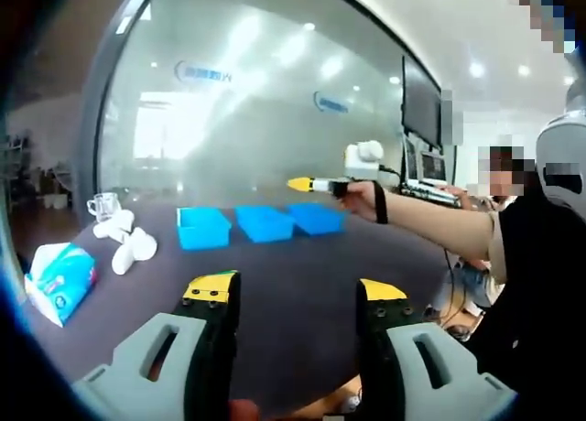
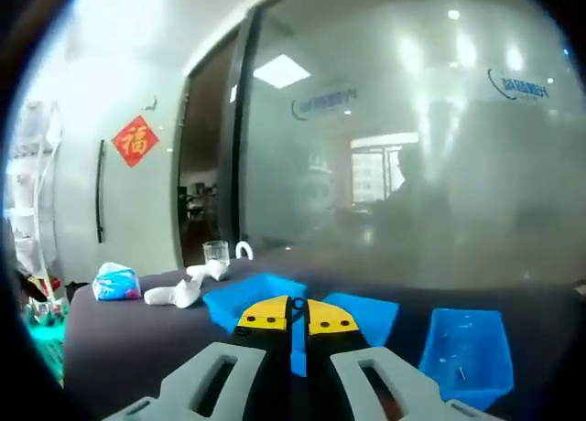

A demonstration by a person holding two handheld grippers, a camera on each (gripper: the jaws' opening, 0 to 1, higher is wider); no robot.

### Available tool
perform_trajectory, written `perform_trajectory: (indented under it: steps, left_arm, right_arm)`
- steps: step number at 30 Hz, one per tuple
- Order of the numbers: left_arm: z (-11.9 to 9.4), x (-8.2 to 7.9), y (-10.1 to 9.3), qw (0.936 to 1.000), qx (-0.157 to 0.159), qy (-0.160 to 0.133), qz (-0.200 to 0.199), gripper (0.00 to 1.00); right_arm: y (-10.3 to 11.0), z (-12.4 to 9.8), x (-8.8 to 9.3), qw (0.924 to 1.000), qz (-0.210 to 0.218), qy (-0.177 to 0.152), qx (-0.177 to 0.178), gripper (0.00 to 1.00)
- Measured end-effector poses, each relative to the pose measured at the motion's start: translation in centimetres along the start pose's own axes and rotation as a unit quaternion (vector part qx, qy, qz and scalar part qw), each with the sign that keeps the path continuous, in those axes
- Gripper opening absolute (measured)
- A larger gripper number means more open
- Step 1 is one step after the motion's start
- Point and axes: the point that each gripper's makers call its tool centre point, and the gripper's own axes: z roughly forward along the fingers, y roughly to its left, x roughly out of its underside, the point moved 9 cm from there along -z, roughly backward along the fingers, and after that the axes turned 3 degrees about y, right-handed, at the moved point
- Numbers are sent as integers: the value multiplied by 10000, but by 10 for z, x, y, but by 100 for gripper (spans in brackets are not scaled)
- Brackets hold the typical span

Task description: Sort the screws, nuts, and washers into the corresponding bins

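Three blue bins stand in a row on the dark table: left bin [image 1: 202,227], middle bin [image 1: 265,222], right bin [image 1: 317,218]. My left gripper [image 1: 297,289] hangs low over the near table, its yellow-tipped jaws wide apart with nothing between them. A person's hand holds my right gripper [image 1: 311,185] in the air above the right bin. In the right gripper view that gripper [image 2: 298,313] has its jaws pressed together over the bins, and nothing shows between them. The right bin [image 2: 465,346] has a few small metal pieces inside; the middle bin [image 2: 368,313] and left bin [image 2: 247,297] lie beyond the jaws.
White crumpled objects [image 1: 128,242] and a tissue pack [image 1: 59,279] lie at the table's left, and a glass cup [image 1: 103,204] stands behind them. A frosted glass wall runs behind the table. A person [image 1: 536,284] sits at the right, with monitors [image 1: 423,101] behind.
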Motion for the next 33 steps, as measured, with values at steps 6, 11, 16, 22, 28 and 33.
perform_trajectory:
  steps: [6, 11, 16, 22, 28, 33]
  left_arm:
    - [-2, 2, 3, 10000, -36, 11, -34, 48]
    - [-1, 2, 3, 10000, -39, 5, -59, 48]
    - [-2, 1, 4, 10000, -85, -16, -50, 48]
    - [-3, 3, 4, 9999, -105, 10, -15, 48]
    - [-4, 3, 6, 9999, -107, -7, -30, 48]
    - [-4, 3, 12, 9998, -169, -54, -23, 48]
  right_arm:
    - [-15, 36, -3, 9990, -197, 238, 316, 2]
    - [-24, 55, -2, 9978, -246, 407, 472, 2]
    - [-24, 63, 0, 9970, -255, 495, 540, 2]
    - [-26, 65, 4, 9952, -442, 546, 687, 26]
    - [-13, 40, 3, 9970, -313, 497, 508, 31]
    - [1, 1, 0, 9986, -313, 359, 216, 32]
